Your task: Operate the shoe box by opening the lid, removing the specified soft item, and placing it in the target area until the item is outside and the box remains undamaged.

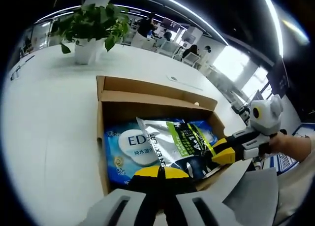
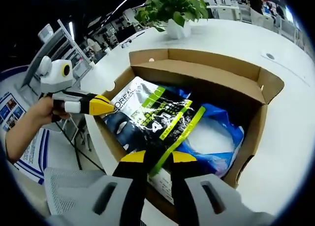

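Both grippers, left (image 1: 158, 173) and right (image 2: 158, 157), clamp the silver pouch (image 2: 147, 113) inside the box (image 2: 266, 88); opposed pulling could tear it.

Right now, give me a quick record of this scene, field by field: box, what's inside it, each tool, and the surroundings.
box: cardboard shoe box, lid open, on white table
contents: silver-and-green pouch lying over blue wet-wipes pack
left tool: tips at the pouch's edge; grip cannot be told
right tool: tips at the pouch's other edge; grip cannot be told
surroundings: potted plant behind the box
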Demonstrator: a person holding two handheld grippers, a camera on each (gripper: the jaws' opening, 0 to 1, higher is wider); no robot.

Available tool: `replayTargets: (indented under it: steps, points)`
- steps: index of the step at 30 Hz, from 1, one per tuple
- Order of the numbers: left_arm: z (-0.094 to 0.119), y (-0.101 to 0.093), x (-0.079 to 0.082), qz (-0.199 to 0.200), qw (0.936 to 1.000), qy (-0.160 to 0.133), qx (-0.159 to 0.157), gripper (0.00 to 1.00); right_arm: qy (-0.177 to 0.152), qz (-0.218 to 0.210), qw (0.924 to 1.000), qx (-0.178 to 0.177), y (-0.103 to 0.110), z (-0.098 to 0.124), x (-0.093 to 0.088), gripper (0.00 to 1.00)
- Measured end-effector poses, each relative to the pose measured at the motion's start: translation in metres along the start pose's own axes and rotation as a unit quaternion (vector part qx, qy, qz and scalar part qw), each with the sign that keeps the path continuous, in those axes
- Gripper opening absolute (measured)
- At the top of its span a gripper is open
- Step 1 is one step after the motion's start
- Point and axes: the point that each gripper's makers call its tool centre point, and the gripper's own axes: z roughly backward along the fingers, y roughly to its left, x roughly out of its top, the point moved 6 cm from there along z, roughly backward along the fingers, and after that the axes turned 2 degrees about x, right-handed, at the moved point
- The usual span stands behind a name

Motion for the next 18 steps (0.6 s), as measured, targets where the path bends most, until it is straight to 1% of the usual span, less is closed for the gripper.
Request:
replayTargets:
  steps: [3, 11, 18]
  points:
    - [0.0004, -0.0012, -0.0001, 0.001, 1.0, -0.002, -0.001, 0.0, -0.008, -0.003, 1.0, 0.002, 0.0012, -0.0001, 0.0014, 0.06]
    - [0.0026, -0.0041, 0.001, 0.0, 1.0, -0.008, 0.002, 0.0, -0.006, -0.008, 0.9999, -0.006, 0.0006, -0.0042, -0.0005, 0.04]
    - [0.0065, -0.0085, 0.0022, 0.002, 0.9998, -0.017, 0.002, 0.0, -0.013, 0.009, 0.9998, -0.013, 0.0024, 0.0001, -0.0006, 0.0]
